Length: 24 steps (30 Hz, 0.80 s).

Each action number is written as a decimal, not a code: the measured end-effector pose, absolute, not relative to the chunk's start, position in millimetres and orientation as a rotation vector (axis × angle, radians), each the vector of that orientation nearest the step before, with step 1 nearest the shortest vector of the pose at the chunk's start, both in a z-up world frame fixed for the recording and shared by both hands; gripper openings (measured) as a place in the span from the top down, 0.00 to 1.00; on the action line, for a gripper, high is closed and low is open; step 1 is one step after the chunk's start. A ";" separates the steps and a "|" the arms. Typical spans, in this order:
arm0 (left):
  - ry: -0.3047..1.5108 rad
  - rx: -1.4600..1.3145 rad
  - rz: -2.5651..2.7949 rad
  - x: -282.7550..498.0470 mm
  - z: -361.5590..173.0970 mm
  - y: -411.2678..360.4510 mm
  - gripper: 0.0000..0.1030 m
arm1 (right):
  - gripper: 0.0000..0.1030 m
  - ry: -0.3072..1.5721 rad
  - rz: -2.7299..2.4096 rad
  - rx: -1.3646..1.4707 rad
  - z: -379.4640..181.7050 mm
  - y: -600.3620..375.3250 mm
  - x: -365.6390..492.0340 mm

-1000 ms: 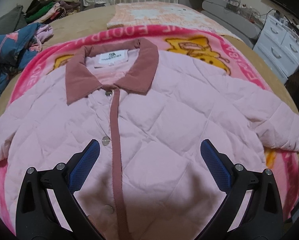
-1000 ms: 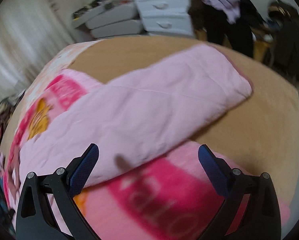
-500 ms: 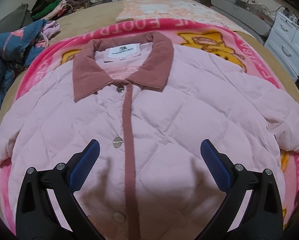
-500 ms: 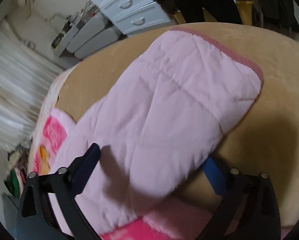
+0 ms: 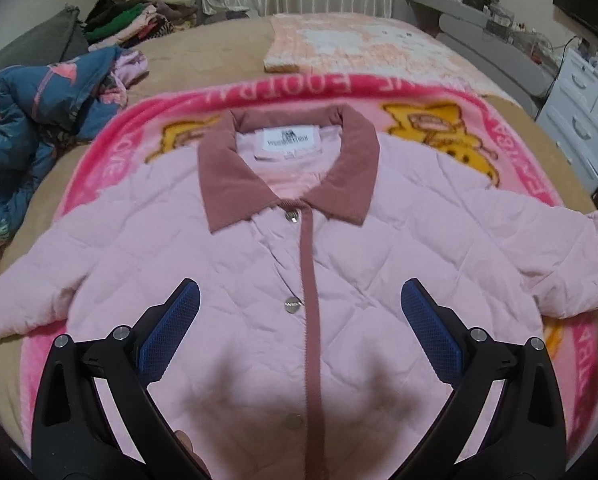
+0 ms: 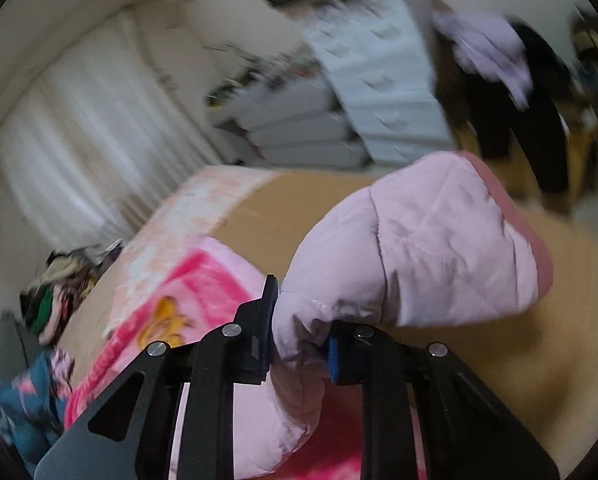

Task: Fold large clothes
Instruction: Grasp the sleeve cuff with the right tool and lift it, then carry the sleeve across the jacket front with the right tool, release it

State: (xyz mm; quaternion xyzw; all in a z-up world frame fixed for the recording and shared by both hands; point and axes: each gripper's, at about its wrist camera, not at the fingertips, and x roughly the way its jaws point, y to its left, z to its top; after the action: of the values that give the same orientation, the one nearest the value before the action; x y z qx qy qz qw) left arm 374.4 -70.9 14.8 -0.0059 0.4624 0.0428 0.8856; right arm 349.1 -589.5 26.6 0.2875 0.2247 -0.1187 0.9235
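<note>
A wide bed with a tan cover (image 5: 203,56) carries everything; a bright pink fleece blanket with yellow cartoon figures and white lettering (image 5: 111,152) lies across its middle, and a folded peach-and-white patterned blanket (image 5: 363,48) sits toward the far end. Spread flat and front-up on the pink blanket is the pale pink quilted jacket (image 5: 399,248), buttoned along a dusty-rose placket, its dusty-rose corduroy collar (image 5: 235,184) pointing to the far end and a white label showing inside the neck. One sleeve lies out toward the left edge of the bed; the other sleeve (image 6: 439,248) is raised off the cover near the right edge, its rose-trimmed cuff hanging free in the air. A crumpled dark blue printed garment (image 5: 35,120) is heaped at the left edge, and a pile of mixed clothes (image 5: 135,20) sits at the far left corner. Beyond the right edge stands a white chest of drawers (image 5: 583,108). The left gripper (image 5: 299,300) hovers over the jacket's lower front with its blue-padded jaws spread wide and nothing between them. The right gripper (image 6: 299,340) is closing, its jaws pinching a bunched fold of the raised sleeve; this view is motion-blurred.
</note>
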 end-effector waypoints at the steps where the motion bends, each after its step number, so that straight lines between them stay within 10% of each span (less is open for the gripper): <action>1: 0.952 -0.014 0.086 373.0 20.4 -68.1 0.08 | 0.81 0.446 -0.221 0.552 39.5 -578.6 349.3; 24: 0.836 -0.174 0.073 346.6 94.8 50.6 0.08 | 0.82 0.375 0.064 0.229 158.3 -376.4 369.5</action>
State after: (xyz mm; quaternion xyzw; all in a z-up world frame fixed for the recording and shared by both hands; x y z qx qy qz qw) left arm 346.6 50.6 94.8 -0.0844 0.4054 0.0356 0.9095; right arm 369.5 -376.4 158.3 0.1135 0.1858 0.0315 0.9755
